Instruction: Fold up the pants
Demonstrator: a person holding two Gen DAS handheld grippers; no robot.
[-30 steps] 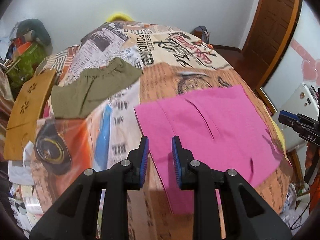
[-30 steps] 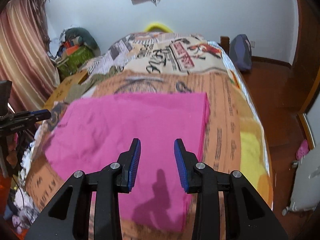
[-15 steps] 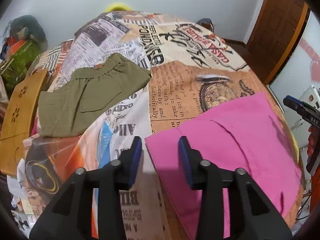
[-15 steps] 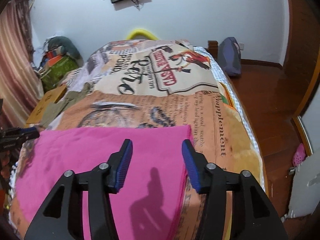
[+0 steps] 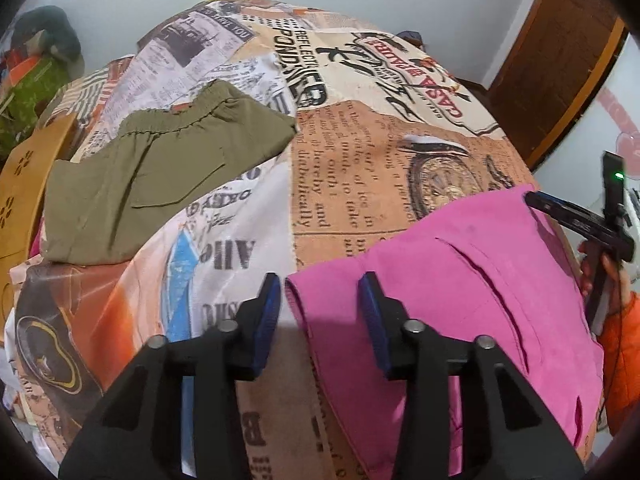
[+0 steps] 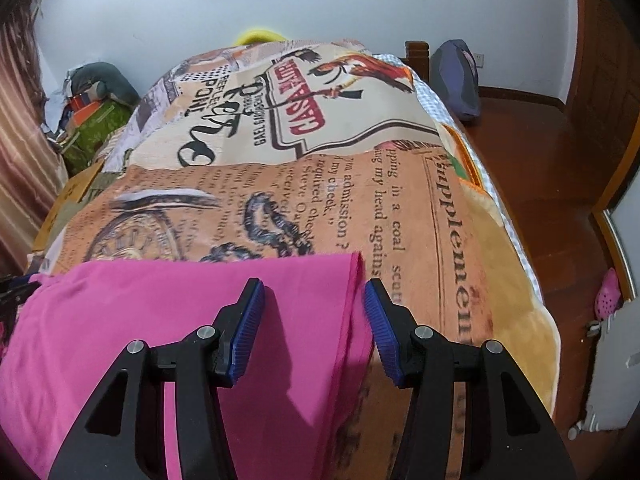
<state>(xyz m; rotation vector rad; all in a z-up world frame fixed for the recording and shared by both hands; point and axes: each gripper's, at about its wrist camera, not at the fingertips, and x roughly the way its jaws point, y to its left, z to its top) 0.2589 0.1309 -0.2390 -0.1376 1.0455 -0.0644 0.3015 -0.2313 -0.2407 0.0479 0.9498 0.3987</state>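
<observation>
Pink pants (image 5: 460,280) lie flat on the bed, folded in a rectangle. My left gripper (image 5: 320,304) is open, its jaws either side of the pants' far left corner. In the right wrist view the pink pants (image 6: 160,320) fill the lower left. My right gripper (image 6: 314,304) is open, its jaws either side of the pants' far right corner and edge. The right gripper also shows at the right edge of the left wrist view (image 5: 576,216), held by a hand.
Folded olive-green pants (image 5: 160,172) lie on the bed's left side. The bed (image 6: 452,208) has a newspaper-print cover. A wooden board (image 5: 20,184) and clutter stand left of it. Wooden floor (image 6: 560,152) and a dark bag (image 6: 456,76) lie to the right.
Both grippers have moved forward over the pink pants to its far corners, and both have opened wider.
</observation>
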